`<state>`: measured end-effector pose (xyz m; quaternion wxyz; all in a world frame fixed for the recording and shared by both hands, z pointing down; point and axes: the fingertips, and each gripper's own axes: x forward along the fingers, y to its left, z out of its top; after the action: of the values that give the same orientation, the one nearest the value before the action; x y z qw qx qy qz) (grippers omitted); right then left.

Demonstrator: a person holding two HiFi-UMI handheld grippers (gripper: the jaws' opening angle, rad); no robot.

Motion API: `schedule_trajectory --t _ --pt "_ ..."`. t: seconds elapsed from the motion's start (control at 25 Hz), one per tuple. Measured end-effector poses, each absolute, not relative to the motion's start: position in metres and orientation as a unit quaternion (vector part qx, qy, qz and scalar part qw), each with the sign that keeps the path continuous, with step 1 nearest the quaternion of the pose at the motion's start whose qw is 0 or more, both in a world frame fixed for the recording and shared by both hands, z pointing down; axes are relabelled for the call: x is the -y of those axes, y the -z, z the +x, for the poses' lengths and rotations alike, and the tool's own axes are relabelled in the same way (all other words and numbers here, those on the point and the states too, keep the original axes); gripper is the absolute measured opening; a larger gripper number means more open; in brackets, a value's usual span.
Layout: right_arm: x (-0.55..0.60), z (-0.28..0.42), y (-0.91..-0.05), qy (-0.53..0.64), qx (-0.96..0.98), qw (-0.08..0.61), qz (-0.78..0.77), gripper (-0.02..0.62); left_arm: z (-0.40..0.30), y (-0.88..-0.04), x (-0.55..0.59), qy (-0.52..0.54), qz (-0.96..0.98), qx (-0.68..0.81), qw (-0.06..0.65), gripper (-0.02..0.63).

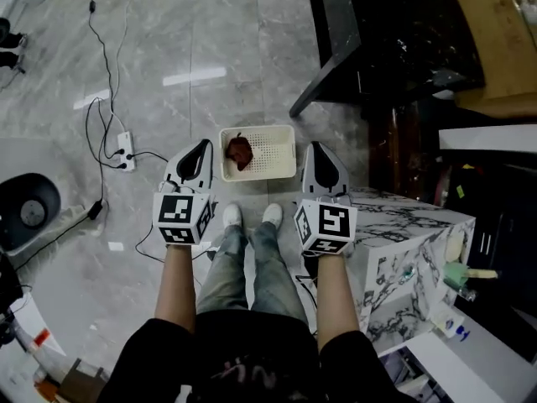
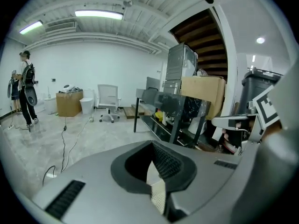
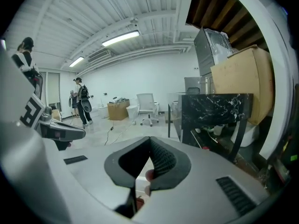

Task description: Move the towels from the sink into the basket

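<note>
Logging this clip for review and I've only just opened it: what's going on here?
A person stands over a white basket on the floor, with a gripper in each hand. The left gripper and the right gripper are both shut and empty, and in the head view they flank the basket. A dark red towel lies in the basket's left end. A marble counter stands at the person's right. No sink shows in any view.

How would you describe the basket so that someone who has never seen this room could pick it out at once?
On the grey marble floor, find the person's pale shoes; the basket sits just beyond their toes. It is a cream, perforated rectangular tub, the only thing there with a crumpled dark red towel inside, in its left half.
</note>
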<state>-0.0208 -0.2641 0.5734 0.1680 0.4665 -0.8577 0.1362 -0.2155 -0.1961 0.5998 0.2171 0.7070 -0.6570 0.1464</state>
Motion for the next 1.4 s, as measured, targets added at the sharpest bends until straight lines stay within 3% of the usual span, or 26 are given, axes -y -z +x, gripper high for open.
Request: schedule_trajectory --t 1.4 --pt "0.255 -0.017 -0.314 -0.036 0.874 0.071 0.480 0.015 -0.226 -0.332 0.186 -0.064 0.720 0.685 0.094 0.015"
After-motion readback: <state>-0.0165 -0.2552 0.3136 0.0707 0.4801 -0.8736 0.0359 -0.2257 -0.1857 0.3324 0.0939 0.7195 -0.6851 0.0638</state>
